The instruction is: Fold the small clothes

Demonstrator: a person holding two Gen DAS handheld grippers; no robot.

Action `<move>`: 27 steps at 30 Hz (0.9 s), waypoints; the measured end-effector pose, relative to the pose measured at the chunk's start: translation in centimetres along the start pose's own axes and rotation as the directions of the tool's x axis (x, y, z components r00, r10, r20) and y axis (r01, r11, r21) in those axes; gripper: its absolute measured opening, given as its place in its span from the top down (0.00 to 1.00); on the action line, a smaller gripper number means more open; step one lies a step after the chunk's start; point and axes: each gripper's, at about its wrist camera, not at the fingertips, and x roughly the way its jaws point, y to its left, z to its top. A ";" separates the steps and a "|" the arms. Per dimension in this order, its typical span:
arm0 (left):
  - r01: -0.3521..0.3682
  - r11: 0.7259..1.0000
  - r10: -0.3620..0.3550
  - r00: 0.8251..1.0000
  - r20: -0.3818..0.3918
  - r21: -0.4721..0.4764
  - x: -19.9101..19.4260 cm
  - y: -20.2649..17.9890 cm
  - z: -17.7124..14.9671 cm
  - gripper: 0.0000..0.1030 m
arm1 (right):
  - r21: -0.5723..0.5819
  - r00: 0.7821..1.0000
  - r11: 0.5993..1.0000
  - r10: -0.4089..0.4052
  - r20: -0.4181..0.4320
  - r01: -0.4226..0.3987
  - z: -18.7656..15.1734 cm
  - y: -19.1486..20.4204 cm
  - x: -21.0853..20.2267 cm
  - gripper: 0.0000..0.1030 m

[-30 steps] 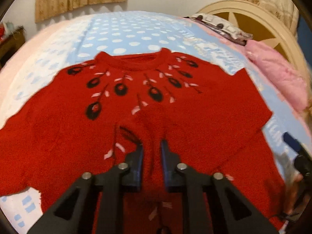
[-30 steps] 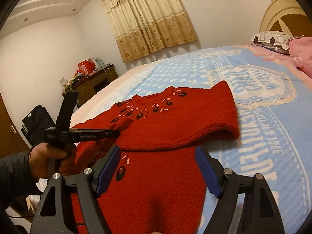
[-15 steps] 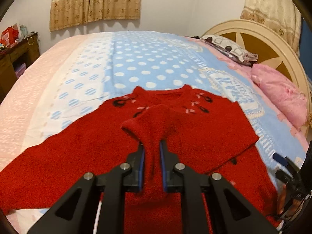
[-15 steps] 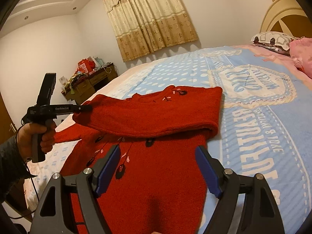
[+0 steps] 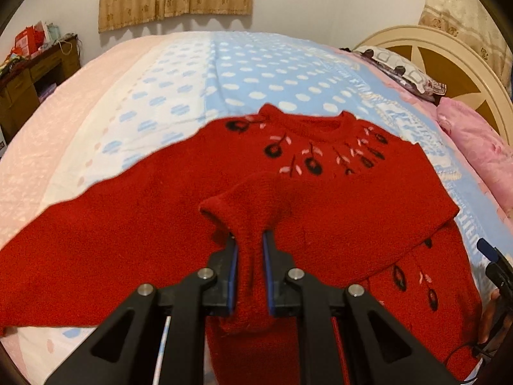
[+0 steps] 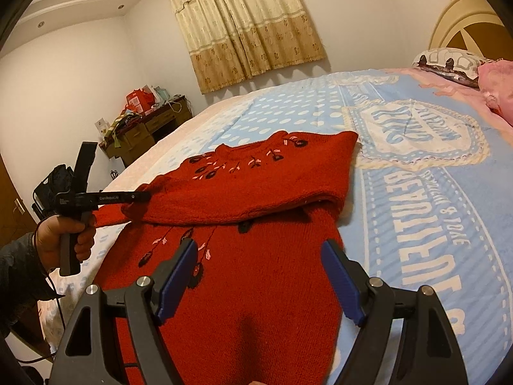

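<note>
On polka-dot bedspread (image 5: 243, 73), red sweater (image 5: 336, 199), curtains (image 6: 243, 22)

The sweater (image 6: 256, 199) is red, with black and pink leaf-and-berry embroidery around the neckline. The bedspread (image 6: 416, 208) is light blue with white polka dots and cream lettering. Far off, the curtain (image 6: 247, 22) is beige with a tan floral band.

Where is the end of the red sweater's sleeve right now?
The sleeve cuff is pinched in the left gripper, held above the red sweater on the bed.
</note>
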 end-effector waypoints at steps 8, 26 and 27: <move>-0.022 1.000 0.022 0.999 -0.044 -0.006 0.6 -0.1 -2.1 0.78 | 0.005 0.999 1.000 -0.010 -0.033 0.010 -0.2 -0.1 0.6 0.23; -0.164 0.986 0.167 0.981 0.101 -0.034 -3.0 1.7 -1.3 0.44 | -0.093 1.000 0.996 -0.012 -0.029 0.009 2.7 2.0 -0.2 0.22; -0.168 0.985 0.171 0.980 0.099 -0.036 -2.9 1.8 -0.8 0.39 | -0.133 1.000 0.991 -0.017 -0.025 0.013 3.8 2.7 0.1 0.22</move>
